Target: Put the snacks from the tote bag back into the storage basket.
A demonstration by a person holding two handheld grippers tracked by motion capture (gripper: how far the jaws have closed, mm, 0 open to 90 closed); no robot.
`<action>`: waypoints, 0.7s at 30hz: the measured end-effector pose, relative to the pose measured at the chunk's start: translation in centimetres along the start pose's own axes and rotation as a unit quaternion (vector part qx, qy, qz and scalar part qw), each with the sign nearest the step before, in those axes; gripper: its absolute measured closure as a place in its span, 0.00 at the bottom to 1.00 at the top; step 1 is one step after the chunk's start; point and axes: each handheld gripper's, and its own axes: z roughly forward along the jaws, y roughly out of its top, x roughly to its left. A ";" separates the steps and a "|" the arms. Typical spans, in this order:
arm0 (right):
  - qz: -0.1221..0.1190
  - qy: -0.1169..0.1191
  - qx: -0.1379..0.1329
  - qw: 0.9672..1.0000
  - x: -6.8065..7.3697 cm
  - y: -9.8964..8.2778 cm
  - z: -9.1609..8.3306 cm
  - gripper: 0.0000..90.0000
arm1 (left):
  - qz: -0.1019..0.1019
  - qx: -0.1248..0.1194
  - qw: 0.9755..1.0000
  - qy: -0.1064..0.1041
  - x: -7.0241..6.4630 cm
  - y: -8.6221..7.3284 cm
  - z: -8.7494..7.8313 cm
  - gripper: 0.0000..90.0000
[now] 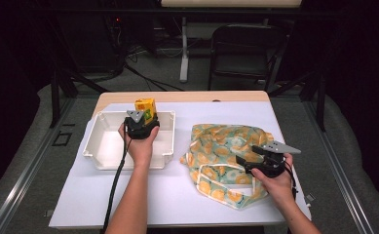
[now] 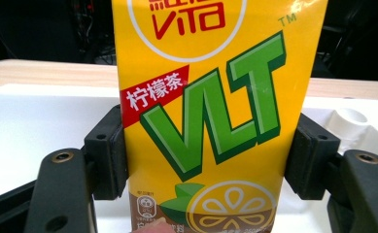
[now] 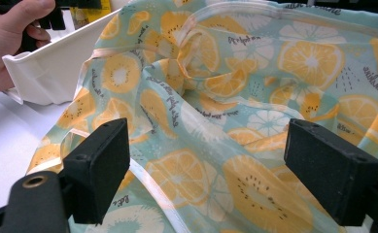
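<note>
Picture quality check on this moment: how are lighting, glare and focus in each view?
High view: soft, low in detail; the white sheet is bright while the room behind is dark. Left gripper view: carton sharp and evenly lit, faint glare at its top right edge, background dim. Right gripper view: fruit-print bag crisp, with sheen along its seams; the hand at upper left looks softer.

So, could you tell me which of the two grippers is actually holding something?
The left gripper: its pads clamp the yellow lemon-tea carton over the white bin. The right gripper stands open above the fruit-print bag.

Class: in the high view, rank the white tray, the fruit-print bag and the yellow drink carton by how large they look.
1. fruit-print bag and white tray: look alike, too close to rank.
2. yellow drink carton: clearly smallest, partly hidden by the left gripper.
</note>
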 end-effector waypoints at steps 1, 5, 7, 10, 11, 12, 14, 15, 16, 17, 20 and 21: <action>0.000 0.002 0.001 1.000 -0.1 0.0 0.0 0.18 | 0.002 0.000 1.000 0.001 0.0 0.0 0.0 0.34; 0.007 -0.001 -0.001 1.000 -0.2 0.0 0.0 0.18 | 0.013 0.003 1.000 0.002 0.0 -0.3 0.2 0.34; 0.010 -0.001 -0.003 1.000 -0.2 0.0 0.0 0.18 | 0.017 0.007 1.000 0.001 0.0 -0.5 0.3 0.34; 0.006 -0.003 0.001 1.000 -0.2 -0.1 0.0 0.18 | 0.011 0.012 1.000 -0.001 0.2 -0.7 0.5 0.34; 0.006 0.000 0.000 1.000 -0.2 -0.1 0.1 0.18 | 0.010 0.013 1.000 -0.001 0.2 -0.8 0.5 0.34; 0.006 -0.002 0.003 1.000 -0.2 -0.1 0.1 0.18 | 0.013 0.013 1.000 0.000 0.2 -0.8 0.6 0.34; 0.008 -0.002 0.001 1.000 -0.2 -0.2 0.2 0.18 | 0.012 0.021 1.000 -0.001 0.3 -0.9 0.7 0.34; 0.006 -0.002 0.003 1.000 -0.3 -0.2 0.2 0.18 | 0.007 0.028 1.000 -0.001 0.3 -1.0 0.8 0.33; 0.008 -0.001 0.003 1.000 -0.3 -0.2 0.2 0.18 | 0.003 0.033 0.999 -0.002 0.4 -1.0 0.9 0.33; 0.008 -0.001 0.003 1.000 -0.3 -0.2 0.2 0.18 | -0.003 0.041 0.999 -0.001 0.5 -1.1 1.1 0.33; 0.007 -0.002 0.003 1.000 -0.3 -0.2 0.2 0.18 | -0.006 0.052 0.999 0.009 0.8 -1.1 1.2 0.32; 0.007 -0.002 0.003 1.000 -0.3 -0.2 0.2 0.18 | -0.004 0.054 0.998 0.012 0.8 -1.1 1.3 0.32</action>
